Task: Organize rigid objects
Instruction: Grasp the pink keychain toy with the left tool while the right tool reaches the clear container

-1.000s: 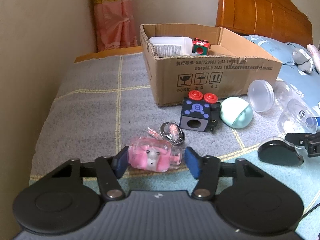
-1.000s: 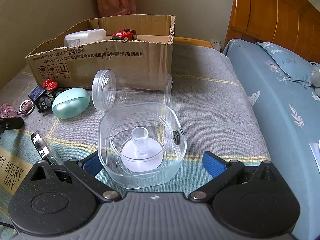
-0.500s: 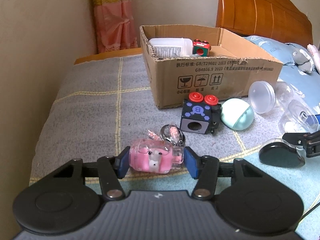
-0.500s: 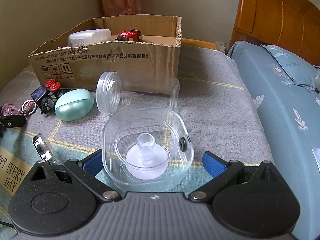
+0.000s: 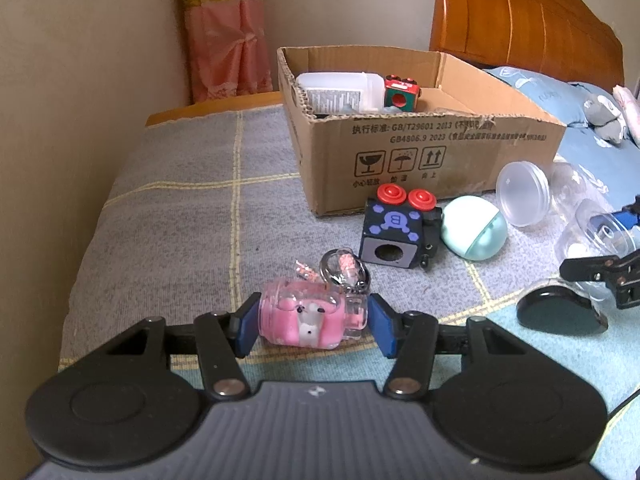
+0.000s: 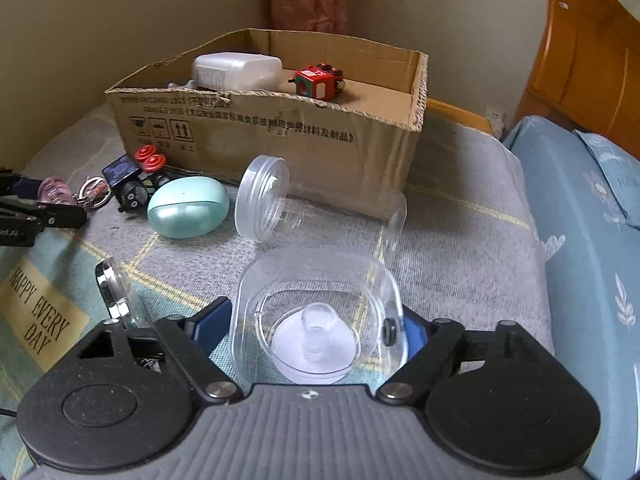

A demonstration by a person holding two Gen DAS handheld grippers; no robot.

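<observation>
My left gripper [image 5: 311, 326] is shut on a pink clear-cased keychain toy [image 5: 308, 318]; its key ring [image 5: 343, 269] lies just beyond on the blanket. My right gripper [image 6: 316, 330] is shut on a clear square plastic container [image 6: 318, 314] with a white disc inside, raised slightly toward the cardboard box [image 6: 280, 128]. The box [image 5: 420, 140] holds a white container [image 5: 338, 92] and a red cube toy [image 5: 402, 94]. The right gripper also shows at the left wrist view's right edge [image 5: 608, 240].
In front of the box lie a dark blue cube toy with red buttons [image 5: 396, 228], a mint egg-shaped case [image 5: 474, 232] and a clear jar on its side [image 6: 288, 204]. A round mirror [image 6: 114, 290] lies by my right gripper. A wooden headboard [image 5: 520, 20] stands behind.
My left gripper's fingers closed in onto the pink toy. My right gripper closed on the clear container and moved it up and toward the box.
</observation>
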